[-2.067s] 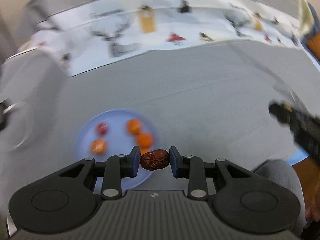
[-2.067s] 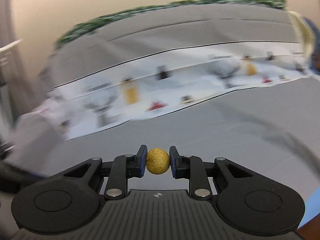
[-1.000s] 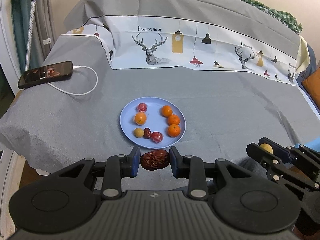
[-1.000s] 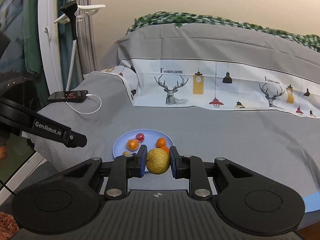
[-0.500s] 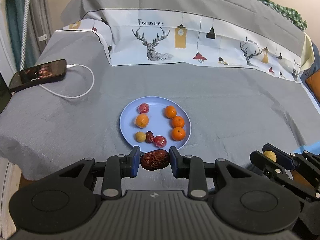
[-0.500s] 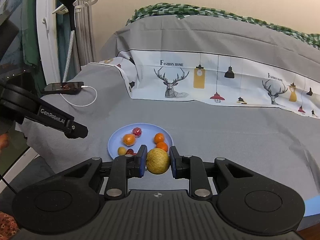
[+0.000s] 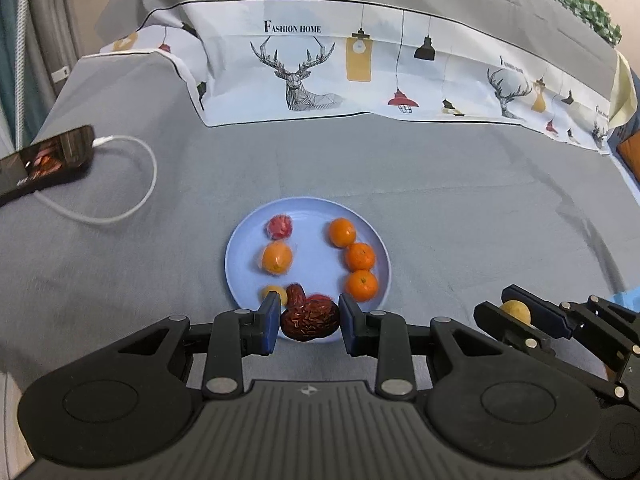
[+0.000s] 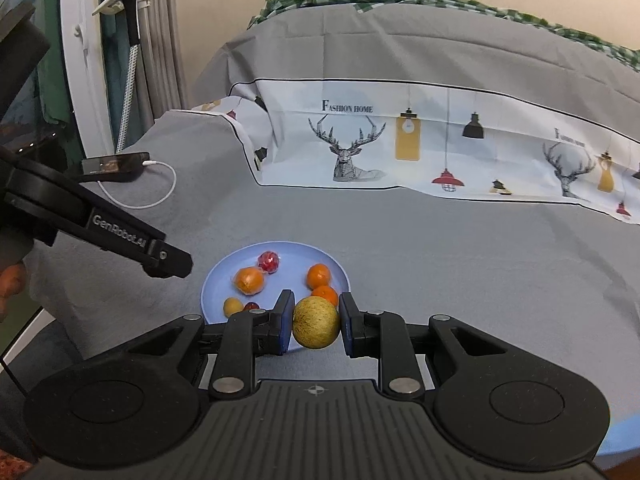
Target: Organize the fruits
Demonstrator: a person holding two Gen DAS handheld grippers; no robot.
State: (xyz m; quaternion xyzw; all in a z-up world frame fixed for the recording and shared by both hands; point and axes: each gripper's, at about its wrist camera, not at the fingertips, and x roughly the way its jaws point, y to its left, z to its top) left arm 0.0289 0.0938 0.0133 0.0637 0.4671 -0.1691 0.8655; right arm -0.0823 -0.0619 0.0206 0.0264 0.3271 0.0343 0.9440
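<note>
A pale blue plate (image 7: 244,236) lies on the grey bedspread and holds several oranges, a red wrapped fruit (image 7: 279,226), a small yellow fruit (image 7: 276,293) and a dark date (image 7: 296,294). My left gripper (image 7: 309,323) is shut on a wrinkled red date (image 7: 309,322) just above the plate's near rim. My right gripper (image 8: 315,322) is shut on a round yellow fruit (image 8: 316,321) near the same rim of the plate (image 8: 280,250). In the left wrist view the right gripper (image 7: 520,314) shows at the right with its yellow fruit (image 7: 516,310).
A phone (image 7: 44,158) on a white charging cable (image 7: 128,208) lies at the left of the bed. A deer-print pillow cover (image 7: 360,72) runs across the back. A white rack and curtains (image 8: 132,52) stand beyond the bed's left side.
Both grippers have moved forward and down toward the plate, which now looks larger and closer. Each keeps hold of its fruit.
</note>
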